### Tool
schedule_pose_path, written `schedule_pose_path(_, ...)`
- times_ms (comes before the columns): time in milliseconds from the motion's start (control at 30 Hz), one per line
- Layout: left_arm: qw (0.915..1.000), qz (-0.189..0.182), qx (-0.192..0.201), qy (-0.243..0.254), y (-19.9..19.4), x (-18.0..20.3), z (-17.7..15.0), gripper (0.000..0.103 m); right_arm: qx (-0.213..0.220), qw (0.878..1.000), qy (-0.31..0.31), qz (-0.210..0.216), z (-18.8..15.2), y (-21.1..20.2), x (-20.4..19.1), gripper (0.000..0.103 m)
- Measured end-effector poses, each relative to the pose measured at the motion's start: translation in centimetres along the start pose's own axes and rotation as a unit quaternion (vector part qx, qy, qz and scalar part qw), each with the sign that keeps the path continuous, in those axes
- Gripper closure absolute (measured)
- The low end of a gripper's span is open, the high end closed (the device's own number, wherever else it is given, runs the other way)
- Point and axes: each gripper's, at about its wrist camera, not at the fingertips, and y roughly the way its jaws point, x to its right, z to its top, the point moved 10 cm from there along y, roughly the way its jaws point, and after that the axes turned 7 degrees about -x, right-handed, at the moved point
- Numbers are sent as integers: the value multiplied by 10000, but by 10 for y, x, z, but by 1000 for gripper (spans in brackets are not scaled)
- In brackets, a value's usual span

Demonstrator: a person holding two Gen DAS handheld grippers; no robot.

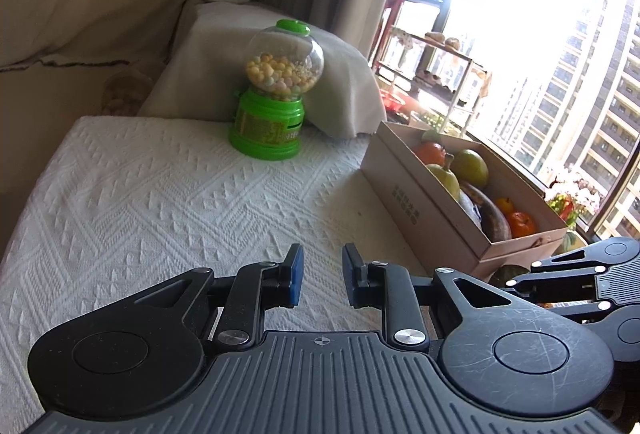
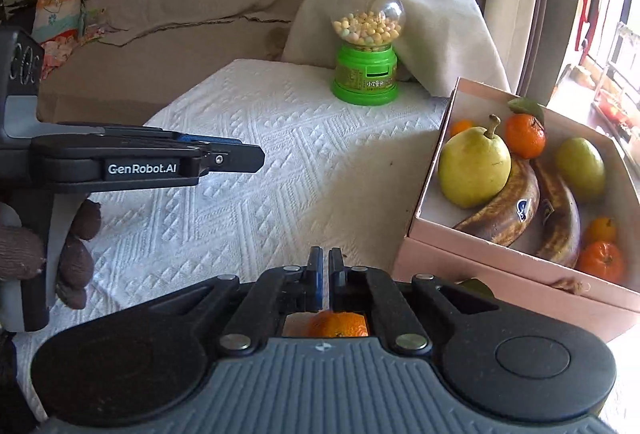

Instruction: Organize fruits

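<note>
A pink cardboard box (image 2: 516,270) stands at the right of the white cloth, holding a pear (image 2: 474,165), two brown bananas (image 2: 504,209), a green fruit (image 2: 580,161) and several oranges (image 2: 525,135). The box also shows in the left wrist view (image 1: 420,201). My right gripper (image 2: 325,266) is shut, with nothing seen between its pads; an orange (image 2: 340,324) lies on the cloth beneath its fingers. My left gripper (image 1: 322,274) is open and empty over the cloth, left of the box; it shows side-on in the right wrist view (image 2: 240,153).
A green candy dispenser (image 2: 366,45) with a clear globe stands at the back of the white cloth (image 2: 248,161). A covered sofa arm (image 2: 440,29) rises behind it. A window (image 1: 560,73) is at the right.
</note>
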Motion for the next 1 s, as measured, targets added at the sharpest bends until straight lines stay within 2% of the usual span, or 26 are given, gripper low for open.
schedule_pose_path(200,10000,87,7,2,0,-4,-2,79,-273,9994,62,-205,2,39,7,98)
schedule_pose_path(400,10000,29,-59,-73,6,-8,-4,79,-248,9994,87,-208,5,41,10,93)
schedule_pose_path(500,10000,0,-67,-68,6,-7,-5,79,-303,9990,302,-103,6,40,15,92)
schedule_pose_path(733,9999,63,-52,-95,5,-8,-5,79,-346,9986,381,-87,10,41,15,93)
schedule_pose_path(767,9999,86,-43,-90,3,-7,-5,79,-325,9987,377,-103,10,40,14,96)
schedule_pose_path(800,9999,116,-29,-77,1,-6,-5,79,-297,9988,386,-72,8,37,13,103)
schedule_pose_path(867,9998,189,-17,-44,-3,-4,-6,79,-186,9987,439,166,5,24,9,103)
schedule_pose_path(1000,9996,271,-54,48,-8,7,-9,79,565,9975,392,182,3,-39,20,103)
